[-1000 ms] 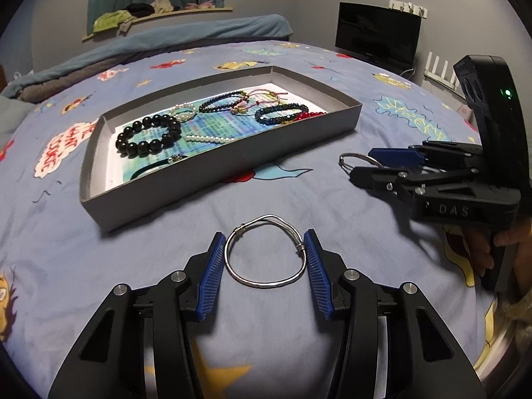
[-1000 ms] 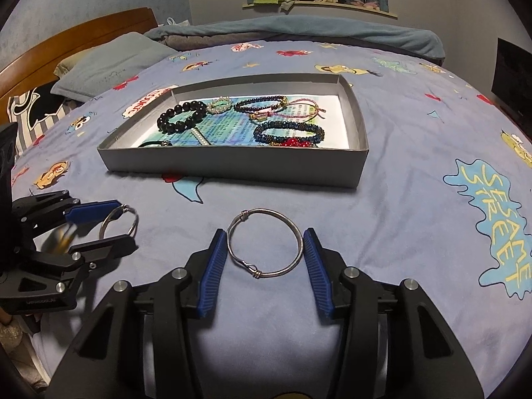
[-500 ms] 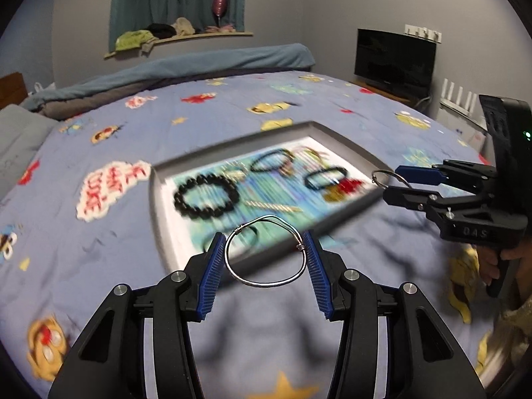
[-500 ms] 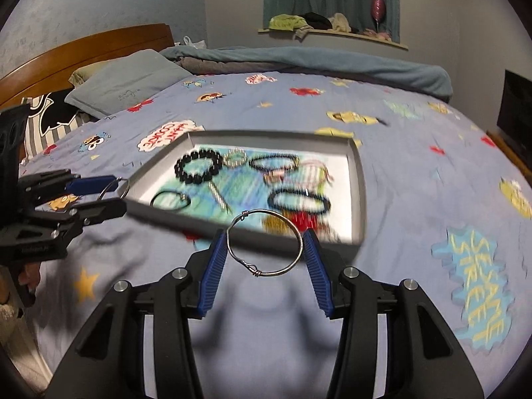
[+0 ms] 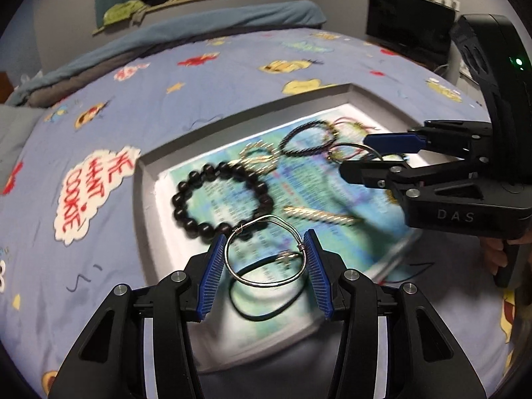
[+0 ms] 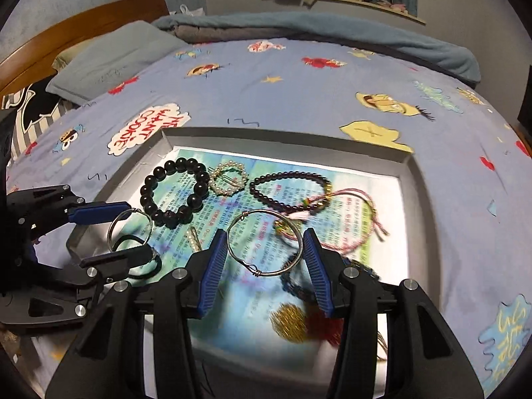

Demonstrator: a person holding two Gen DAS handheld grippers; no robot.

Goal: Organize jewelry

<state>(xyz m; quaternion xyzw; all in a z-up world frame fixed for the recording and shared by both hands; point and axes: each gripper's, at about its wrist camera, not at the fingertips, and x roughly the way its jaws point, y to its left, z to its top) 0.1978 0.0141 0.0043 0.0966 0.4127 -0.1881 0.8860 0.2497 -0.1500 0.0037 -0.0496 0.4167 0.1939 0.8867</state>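
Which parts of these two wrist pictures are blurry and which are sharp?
Left wrist view: the grey tray and its printed lining smear with motion, while the left tool and its thin silver wire bangle stay crisp. Right wrist view: sharper far side, smeared gold and red tassels near the lens.

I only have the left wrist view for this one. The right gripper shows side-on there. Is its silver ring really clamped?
Observer: Yes. In the right wrist view the right gripper has the silver bangle pressed between both blue pads, above the tray.
Operator: What lies under it in the tray?
Observer: A gold pompom beside a red tassel, both blurred.
Operator: Anything past the tray on the far left?
Observer: A striped black-and-white cushion next to a grey pillow, below a wooden headboard.
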